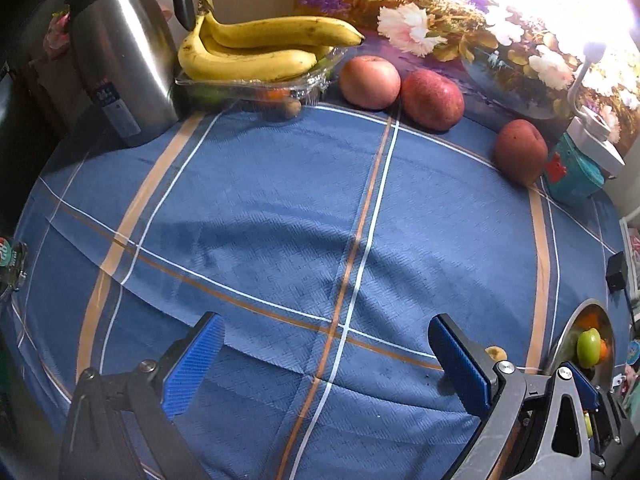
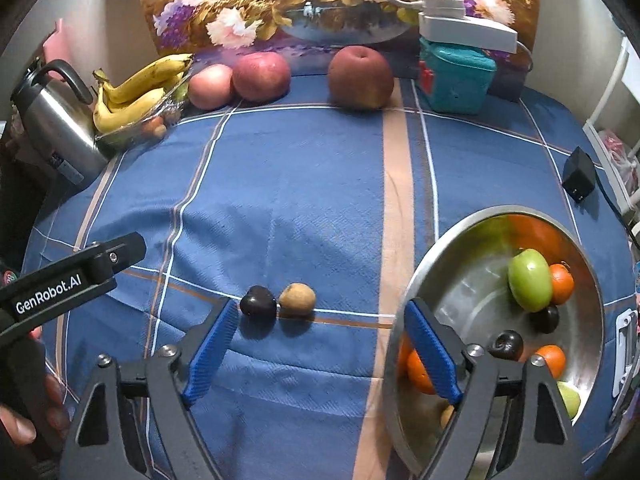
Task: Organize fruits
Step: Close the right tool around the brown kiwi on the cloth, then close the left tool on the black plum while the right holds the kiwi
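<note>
We find the right gripper [image 2: 320, 356] low over the blue checked tablecloth [image 2: 304, 208] with its blue-padded fingers spread wide and nothing between them; its right finger [image 2: 430, 354] stands in front of the near rim of a steel bowl [image 2: 472, 224]. Just beyond the left finger lie a dark plum [image 2: 259, 301] and a brown kiwi [image 2: 297, 300], touching each other on the cloth. We note in the bowl a green fruit [image 2: 530, 280] resting against an orange [image 2: 562, 283], two further dark plums [image 2: 545, 319], more oranges [image 2: 551, 360] and a second green fruit at the near right wall. The left gripper [image 1: 326, 364] likewise hangs over bare cloth, its fingers wide apart and holding nothing; from the right wrist view only its black arm is visible at the left edge. Farther back, along the foot of a floral painting [image 2: 280, 4], we record three red apples: two touching, apple one [image 2: 211, 86] and apple two [image 2: 261, 76], and a third apple [image 2: 361, 78] standing well apart to their right. To the left, a bunch of bananas [image 1: 256, 50] lies on top of a clear plastic tray [image 1: 316, 80], with a small brown fruit at the tray's front edge. A steel thermos jug [image 1: 124, 68] stands just beside the tray, and a teal box [image 2: 454, 80] sits at the far right.
</note>
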Motion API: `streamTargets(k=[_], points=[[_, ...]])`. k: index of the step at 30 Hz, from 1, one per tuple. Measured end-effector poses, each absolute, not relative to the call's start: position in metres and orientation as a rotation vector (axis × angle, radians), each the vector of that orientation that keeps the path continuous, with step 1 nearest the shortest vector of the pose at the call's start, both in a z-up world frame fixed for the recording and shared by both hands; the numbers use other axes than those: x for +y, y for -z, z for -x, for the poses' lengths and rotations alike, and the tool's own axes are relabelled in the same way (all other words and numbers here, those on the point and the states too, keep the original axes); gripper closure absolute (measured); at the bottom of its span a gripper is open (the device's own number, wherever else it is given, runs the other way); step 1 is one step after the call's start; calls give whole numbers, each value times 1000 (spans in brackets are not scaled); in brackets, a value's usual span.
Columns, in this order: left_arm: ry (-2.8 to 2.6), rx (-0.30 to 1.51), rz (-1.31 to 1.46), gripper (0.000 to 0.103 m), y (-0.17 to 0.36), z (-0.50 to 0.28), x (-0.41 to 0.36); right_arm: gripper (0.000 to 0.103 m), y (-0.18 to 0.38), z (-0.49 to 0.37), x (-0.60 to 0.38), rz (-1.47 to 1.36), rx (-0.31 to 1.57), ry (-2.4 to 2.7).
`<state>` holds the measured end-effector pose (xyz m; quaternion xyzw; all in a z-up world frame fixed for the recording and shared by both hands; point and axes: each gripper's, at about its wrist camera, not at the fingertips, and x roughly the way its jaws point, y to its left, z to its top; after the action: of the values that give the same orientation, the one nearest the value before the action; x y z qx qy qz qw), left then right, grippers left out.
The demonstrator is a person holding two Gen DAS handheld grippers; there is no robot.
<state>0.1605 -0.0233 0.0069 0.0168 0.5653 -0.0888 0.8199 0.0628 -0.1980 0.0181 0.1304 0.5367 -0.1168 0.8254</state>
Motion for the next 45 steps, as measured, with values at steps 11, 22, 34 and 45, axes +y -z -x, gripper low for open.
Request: streamTargets(k=[11,22,34,45], points=[[192,1273,-34,0,23,-167,-31,40,0,-74,-193,-299,1167,234],[196,1286,-30,0,33,-174,-33,52,23,-76,-201,-384,1167,226],[212,1284,-17,0,33,-175,-37,64,18,-77,-207,-430,1122,220],[242,1277,-7,0,28,-171,-41,76,22,-77,-207,-450,1136,202]])
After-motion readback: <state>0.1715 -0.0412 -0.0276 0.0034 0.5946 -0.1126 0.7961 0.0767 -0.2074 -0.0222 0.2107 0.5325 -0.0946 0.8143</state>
